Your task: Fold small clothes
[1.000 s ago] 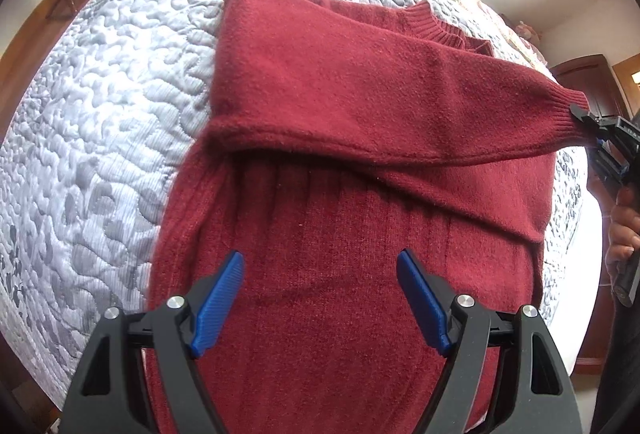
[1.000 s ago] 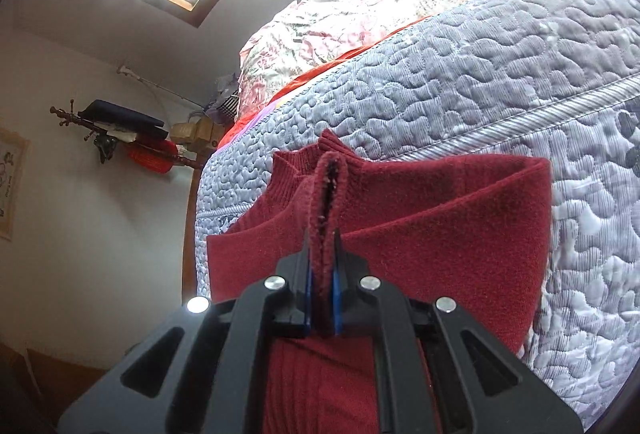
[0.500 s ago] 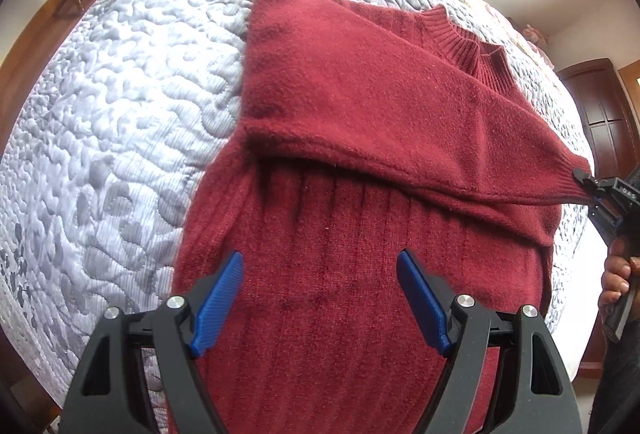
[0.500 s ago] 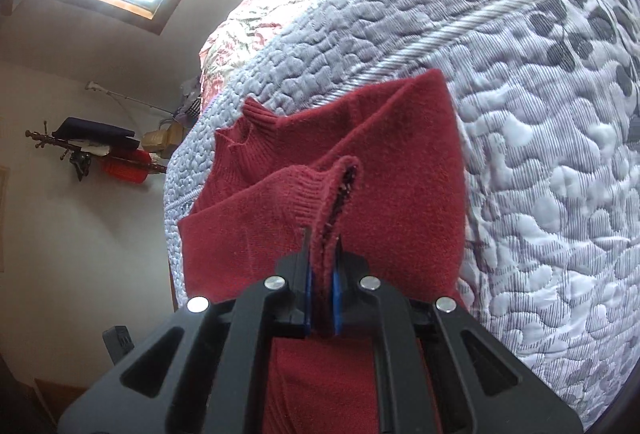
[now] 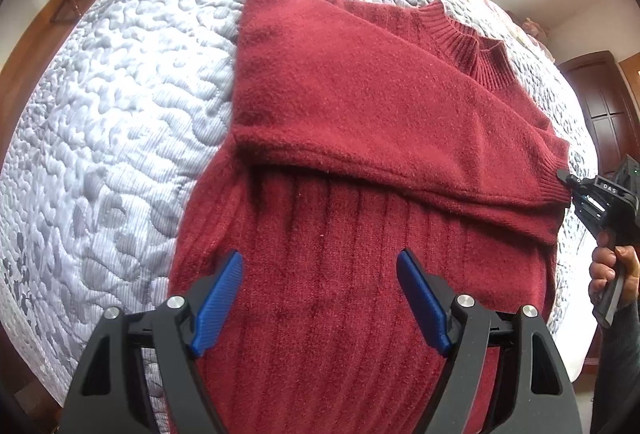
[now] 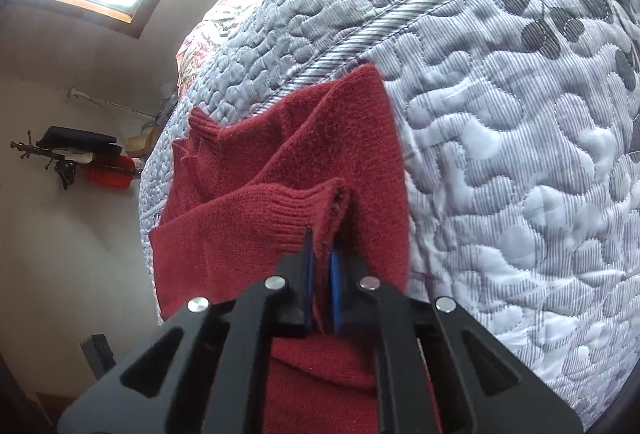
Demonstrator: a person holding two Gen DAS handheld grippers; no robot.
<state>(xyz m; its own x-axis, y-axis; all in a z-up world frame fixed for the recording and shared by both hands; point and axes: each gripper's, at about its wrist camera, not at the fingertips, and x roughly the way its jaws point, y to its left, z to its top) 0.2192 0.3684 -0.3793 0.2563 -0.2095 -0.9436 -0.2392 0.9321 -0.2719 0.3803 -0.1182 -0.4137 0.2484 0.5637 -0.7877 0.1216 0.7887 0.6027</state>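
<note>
- The bed (image 5: pixel 100 122) fills most of both views, covered by a pale grey quilted bedspread (image 6: pixel 520 162) with a stitched pebble pattern; a floral cover lies beyond it at the far side.
- A dark red knitted sweater (image 5: pixel 340 254) lies flat on the bedspread, its ribbed body running toward the left wrist camera and its ribbed collar (image 5: pixel 472 46) at the far end.
- One sleeve (image 5: pixel 360 106) is folded across the chest of the sweater, from the left shoulder over to the right edge of the body.
- The left gripper (image 5: pixel 320 298) hovers over the lower body of the sweater with its blue pads spread wide and nothing between them.
- The right gripper (image 6: pixel 320 274) is clamped on the ribbed cuff (image 6: pixel 308 210) of the folded sleeve, which sits pinched between its blue pads; in the left wrist view it appears at the right edge of the sweater, cuff at its tip.
- A hand (image 5: pixel 610 266) grips the handle of the right gripper, beside the bed edge.
</note>
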